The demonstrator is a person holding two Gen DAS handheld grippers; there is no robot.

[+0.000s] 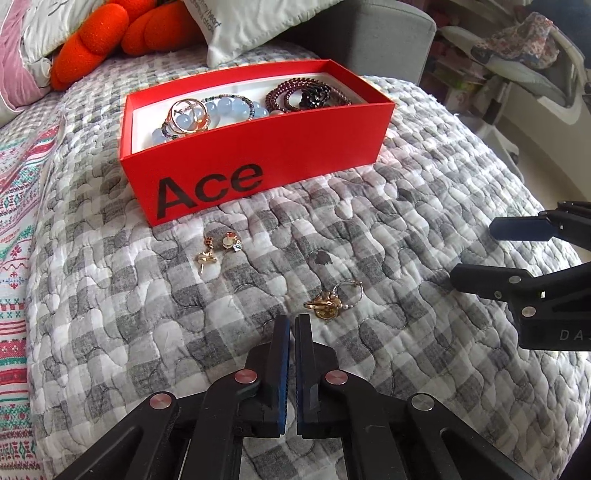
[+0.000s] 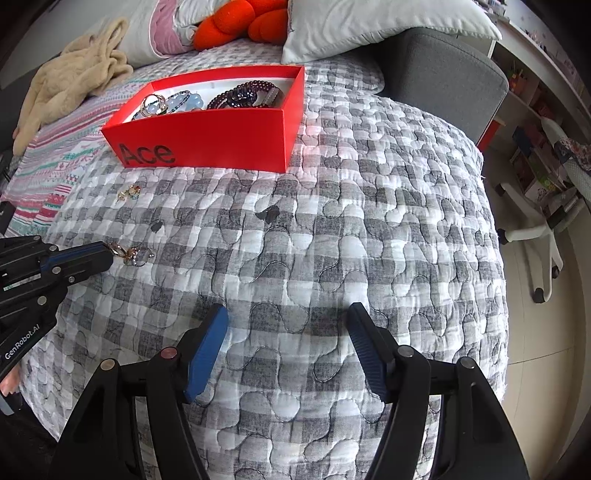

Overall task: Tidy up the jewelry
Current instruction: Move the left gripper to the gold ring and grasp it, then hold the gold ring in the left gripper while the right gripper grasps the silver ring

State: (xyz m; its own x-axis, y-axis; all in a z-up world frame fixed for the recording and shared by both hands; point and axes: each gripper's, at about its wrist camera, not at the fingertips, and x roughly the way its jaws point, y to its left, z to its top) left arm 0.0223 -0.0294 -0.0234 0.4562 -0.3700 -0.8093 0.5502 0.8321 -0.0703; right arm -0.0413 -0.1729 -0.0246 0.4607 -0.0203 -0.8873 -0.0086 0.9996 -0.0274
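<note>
A red "Ace" box [image 1: 236, 162] sits on the quilted bed and holds blue bead bracelets [image 1: 221, 109], gold rings [image 1: 186, 112] and dark red bracelets [image 1: 299, 94]; the box also shows in the right wrist view [image 2: 207, 136]. A small cluster of earrings [image 1: 218, 249] lies just before the box. A second cluster of gold rings and a hoop [image 1: 334, 301] lies close ahead and right of my left gripper [image 1: 293, 321], which is shut and empty. In the right wrist view the left gripper [image 2: 107, 254] touches that cluster [image 2: 135, 254]. My right gripper [image 2: 288, 317] is open and empty above bare quilt.
Grey checked quilt [image 2: 351, 221] covers the bed; its edge drops off at the right. Pillows, an orange plush [image 1: 110, 33] and a beige garment [image 2: 70, 81] lie behind the box. A grey headboard [image 2: 443, 70], shelves and a white chair [image 2: 546, 221] stand to the right.
</note>
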